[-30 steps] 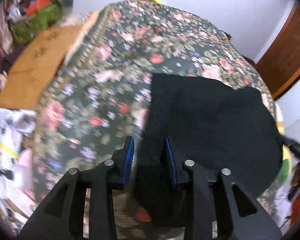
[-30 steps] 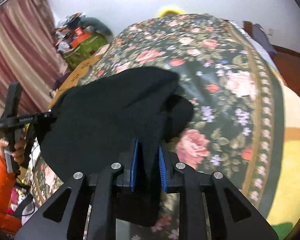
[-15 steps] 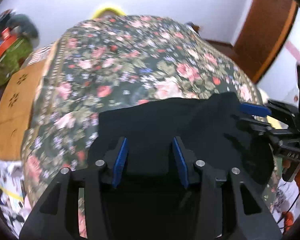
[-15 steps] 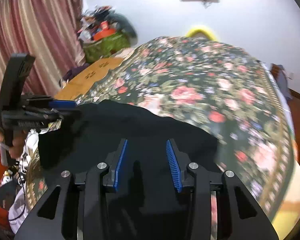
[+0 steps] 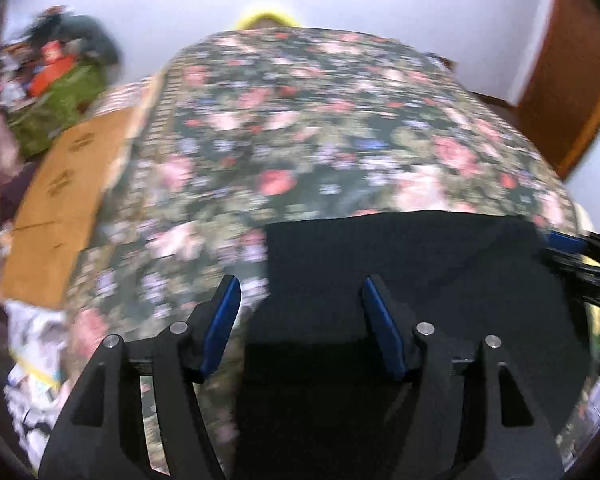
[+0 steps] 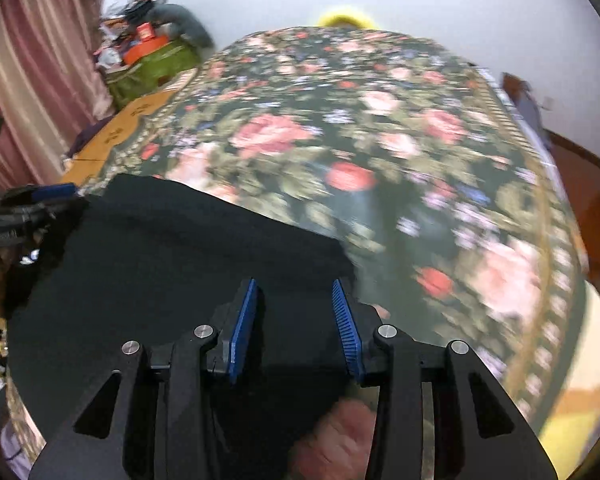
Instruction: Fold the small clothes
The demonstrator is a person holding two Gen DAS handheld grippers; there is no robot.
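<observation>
One black cloth (image 5: 400, 280) lies flat on the flowery bed (image 5: 320, 128) — just one. There are two grippers. The left gripper (image 5: 300, 316) has its two blue fingers (image 5: 220, 328) wide apart, with the cloth's left edge under and between them. The right gripper (image 6: 294, 320) is spread too — the cloth's right corner sits between its fingers (image 6: 346, 328).

Floral bedspread (image 5: 300, 128), brown cardboard (image 5: 64, 200), pink curtain (image 6: 32, 76), wooden door (image 5: 568, 80)

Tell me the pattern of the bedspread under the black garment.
The bedspread is a dark floral print with pink and red roses, clearest in the right wrist view.
</observation>
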